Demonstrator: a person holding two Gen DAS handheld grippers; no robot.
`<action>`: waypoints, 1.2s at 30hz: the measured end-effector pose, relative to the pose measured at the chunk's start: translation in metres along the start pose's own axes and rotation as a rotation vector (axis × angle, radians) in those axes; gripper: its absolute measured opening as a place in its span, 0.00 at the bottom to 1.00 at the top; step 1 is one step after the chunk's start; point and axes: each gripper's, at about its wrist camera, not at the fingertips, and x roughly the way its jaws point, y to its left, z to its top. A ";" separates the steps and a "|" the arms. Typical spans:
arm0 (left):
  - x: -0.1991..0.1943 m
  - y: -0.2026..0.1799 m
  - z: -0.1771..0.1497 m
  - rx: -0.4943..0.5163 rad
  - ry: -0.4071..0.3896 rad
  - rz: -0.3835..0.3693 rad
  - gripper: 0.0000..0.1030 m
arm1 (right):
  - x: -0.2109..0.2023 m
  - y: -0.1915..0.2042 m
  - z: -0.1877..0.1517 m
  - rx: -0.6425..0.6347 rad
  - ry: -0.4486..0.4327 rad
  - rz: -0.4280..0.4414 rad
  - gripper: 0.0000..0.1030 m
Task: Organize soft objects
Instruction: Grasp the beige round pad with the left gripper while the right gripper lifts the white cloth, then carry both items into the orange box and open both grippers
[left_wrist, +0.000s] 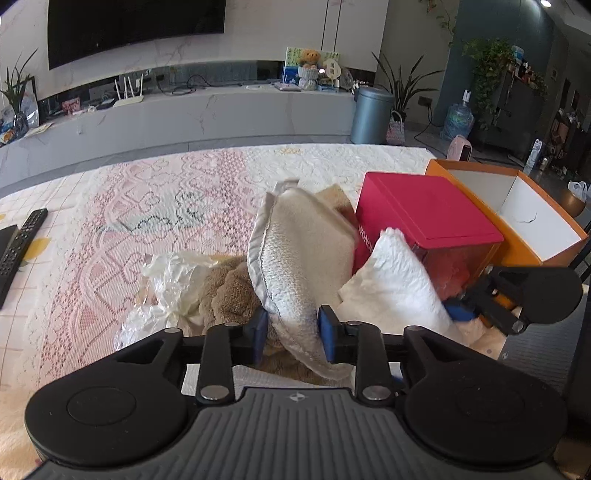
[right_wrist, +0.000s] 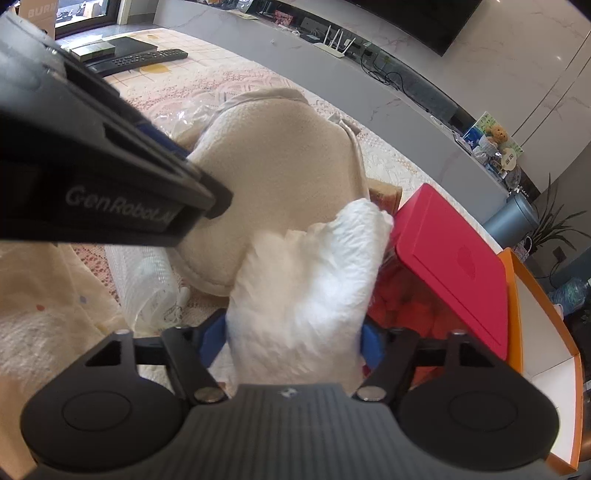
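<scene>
My left gripper (left_wrist: 291, 334) is shut on a cream fleece pad with grey trim (left_wrist: 295, 251) and holds it upright above a brown plush toy (left_wrist: 229, 291). My right gripper (right_wrist: 293, 339) is shut on a white fluffy cloth (right_wrist: 314, 273). The cloth also shows in the left wrist view (left_wrist: 399, 280), right of the pad. The pad fills the middle of the right wrist view (right_wrist: 273, 166). A red box (left_wrist: 424, 214) stands just behind both, and it also shows in the right wrist view (right_wrist: 454, 258).
An open orange box with a white inside (left_wrist: 532, 218) stands right of the red box. Crumpled clear plastic (left_wrist: 170, 277) lies left of the plush. A remote (left_wrist: 22, 243) lies at the far left on the lace cloth (left_wrist: 147, 206). A TV bench runs behind.
</scene>
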 end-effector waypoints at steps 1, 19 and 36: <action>0.002 0.000 0.001 -0.001 -0.003 -0.009 0.32 | 0.002 -0.002 -0.001 0.003 0.004 0.006 0.48; -0.043 -0.020 0.006 0.044 -0.145 0.036 0.13 | -0.039 -0.083 0.004 0.416 -0.119 0.226 0.19; -0.107 -0.090 0.042 0.107 -0.306 -0.109 0.13 | -0.142 -0.137 -0.024 0.393 -0.253 0.043 0.19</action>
